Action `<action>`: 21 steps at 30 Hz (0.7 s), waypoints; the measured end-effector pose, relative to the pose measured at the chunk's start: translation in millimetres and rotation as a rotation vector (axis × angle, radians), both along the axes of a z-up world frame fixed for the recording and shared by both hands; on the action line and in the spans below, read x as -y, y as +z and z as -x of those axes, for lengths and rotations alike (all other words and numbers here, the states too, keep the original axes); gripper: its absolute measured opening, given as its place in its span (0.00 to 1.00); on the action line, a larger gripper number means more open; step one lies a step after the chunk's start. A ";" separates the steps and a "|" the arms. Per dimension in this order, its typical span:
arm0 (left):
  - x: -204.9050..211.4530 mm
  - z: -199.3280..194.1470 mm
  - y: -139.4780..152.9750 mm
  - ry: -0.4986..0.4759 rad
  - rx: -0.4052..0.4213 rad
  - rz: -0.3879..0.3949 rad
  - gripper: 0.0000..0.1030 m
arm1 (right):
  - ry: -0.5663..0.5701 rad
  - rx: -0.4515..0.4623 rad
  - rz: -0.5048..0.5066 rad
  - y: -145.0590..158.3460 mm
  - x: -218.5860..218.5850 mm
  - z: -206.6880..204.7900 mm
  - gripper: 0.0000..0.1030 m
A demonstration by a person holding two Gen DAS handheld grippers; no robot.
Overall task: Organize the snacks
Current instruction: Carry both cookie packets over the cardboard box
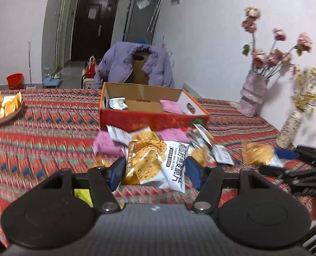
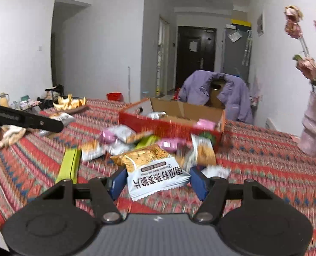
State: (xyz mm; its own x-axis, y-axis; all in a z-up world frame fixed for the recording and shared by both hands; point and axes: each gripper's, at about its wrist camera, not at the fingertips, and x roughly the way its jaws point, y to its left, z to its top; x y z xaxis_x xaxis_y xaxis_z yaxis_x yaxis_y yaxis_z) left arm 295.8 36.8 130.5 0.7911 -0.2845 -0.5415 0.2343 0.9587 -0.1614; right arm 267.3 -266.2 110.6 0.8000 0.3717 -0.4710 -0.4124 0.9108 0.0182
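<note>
Left hand-held gripper (image 1: 154,169) and right hand-held gripper (image 2: 155,180): each has blue fingers spread wide either side of one pumpkin-seed crisp packet (image 1: 155,164) (image 2: 155,170); grip uncertain. Loose snack pile (image 1: 158,136) on patterned worktop (image 1: 51,128), before red cardboard box (image 1: 145,120). Step: picking packets. Next, likely: close, lift, carry into box.

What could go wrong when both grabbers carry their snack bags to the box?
The left gripper and right gripper each clamp a crisp packet across its middle, so the crisps might crack. The pile of snacks sits right against the red box, so a low pass could scatter it.
</note>
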 end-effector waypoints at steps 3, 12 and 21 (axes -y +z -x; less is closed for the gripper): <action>-2.1 -44.9 28.2 -0.014 0.028 -0.042 0.60 | 0.036 0.009 0.009 30.1 5.4 -39.0 0.62; 32.1 -220.0 61.8 0.038 0.036 -0.126 0.61 | 0.035 -0.093 0.002 73.5 -3.7 -226.1 0.62; 48.7 -387.2 -6.5 0.165 -0.131 -0.085 0.61 | -0.162 -0.285 0.021 -12.8 -41.1 -412.0 0.62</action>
